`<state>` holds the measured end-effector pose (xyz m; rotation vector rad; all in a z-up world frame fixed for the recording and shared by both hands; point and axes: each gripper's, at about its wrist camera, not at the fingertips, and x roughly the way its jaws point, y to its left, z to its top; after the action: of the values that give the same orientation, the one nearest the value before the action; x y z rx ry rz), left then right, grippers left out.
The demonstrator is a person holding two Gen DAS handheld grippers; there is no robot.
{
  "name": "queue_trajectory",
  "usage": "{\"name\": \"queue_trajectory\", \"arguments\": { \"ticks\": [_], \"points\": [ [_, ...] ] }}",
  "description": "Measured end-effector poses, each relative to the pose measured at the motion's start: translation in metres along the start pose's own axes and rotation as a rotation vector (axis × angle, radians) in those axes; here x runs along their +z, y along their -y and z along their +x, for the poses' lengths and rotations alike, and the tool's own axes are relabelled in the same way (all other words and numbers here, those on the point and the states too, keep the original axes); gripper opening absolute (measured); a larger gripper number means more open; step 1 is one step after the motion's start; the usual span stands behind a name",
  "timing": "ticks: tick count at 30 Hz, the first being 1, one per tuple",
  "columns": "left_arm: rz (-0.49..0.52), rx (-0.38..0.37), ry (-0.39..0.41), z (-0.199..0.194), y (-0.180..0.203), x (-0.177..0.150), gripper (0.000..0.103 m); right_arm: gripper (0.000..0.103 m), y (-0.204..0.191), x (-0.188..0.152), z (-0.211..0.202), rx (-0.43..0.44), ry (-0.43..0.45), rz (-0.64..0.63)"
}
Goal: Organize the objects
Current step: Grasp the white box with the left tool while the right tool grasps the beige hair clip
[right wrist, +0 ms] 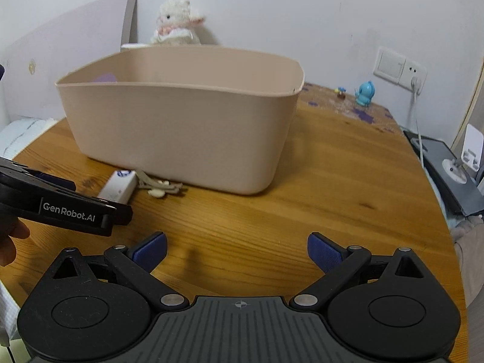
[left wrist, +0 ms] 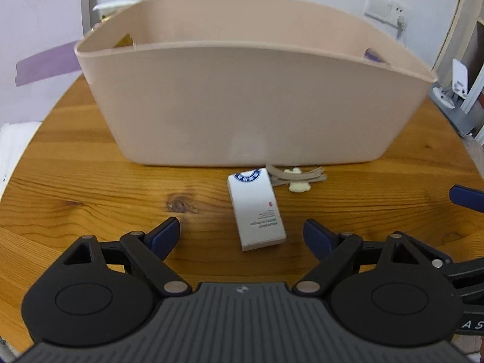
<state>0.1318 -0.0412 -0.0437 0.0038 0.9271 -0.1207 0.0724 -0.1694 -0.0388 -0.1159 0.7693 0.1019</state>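
A beige plastic bin point(left wrist: 248, 103) point(right wrist: 181, 121) stands on the round wooden table point(left wrist: 90, 187) point(right wrist: 332, 199). In front of its near wall lies a small white box point(left wrist: 256, 210) point(right wrist: 118, 187) with a blue round logo. Beside the box rest beige hair clips point(left wrist: 298, 178) point(right wrist: 160, 188) with cream ornaments. My left gripper point(left wrist: 242, 234) is open just short of the box, its blue pads apart on either side of the box's near end. My right gripper point(right wrist: 237, 252) is open over bare wood, with nothing between its fingers. The left gripper's black body point(right wrist: 60, 202) shows at the left of the right wrist view.
A white plush toy point(right wrist: 177, 22) sits behind the bin against the wall. A small blue figurine point(right wrist: 364, 92) stands at the far right on a patterned cloth. A wall socket point(right wrist: 399, 71) with a cable, a dark tray point(right wrist: 447, 175) and a white stand lie right of the table.
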Motion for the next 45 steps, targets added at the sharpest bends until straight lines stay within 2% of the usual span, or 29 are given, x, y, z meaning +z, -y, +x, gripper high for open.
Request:
{"name": "queue_trajectory", "arguments": {
  "ticks": [8,19,34,39,41,43,45],
  "points": [
    [0.038,0.047,0.018,0.010,-0.005,0.006,0.090,0.101,-0.008,0.002,0.024,0.023,-0.027,0.006],
    [0.045,0.043,0.040,0.010,-0.039,0.013,0.090,0.102,-0.034,0.016,0.053,0.076,-0.039,0.035],
    [0.043,0.043,0.028,0.010,-0.079,0.024,0.088,0.103,-0.074,0.033,0.075,0.029,0.017,0.065],
    [0.047,0.043,0.037,0.009,-0.089,0.026,0.075,0.103,-0.075,0.035,0.075,0.011,0.023,0.087],
    [0.055,0.035,0.044,0.006,-0.090,0.024,0.067,0.097,-0.074,0.035,0.074,-0.006,0.023,0.103],
    [0.060,0.029,0.048,0.003,-0.087,0.021,0.057,0.088,-0.074,0.036,0.071,-0.018,0.027,0.115],
    [0.065,0.021,0.051,0.003,-0.083,0.020,0.041,0.079,-0.073,0.037,0.068,-0.028,0.030,0.126]
  ]
}}
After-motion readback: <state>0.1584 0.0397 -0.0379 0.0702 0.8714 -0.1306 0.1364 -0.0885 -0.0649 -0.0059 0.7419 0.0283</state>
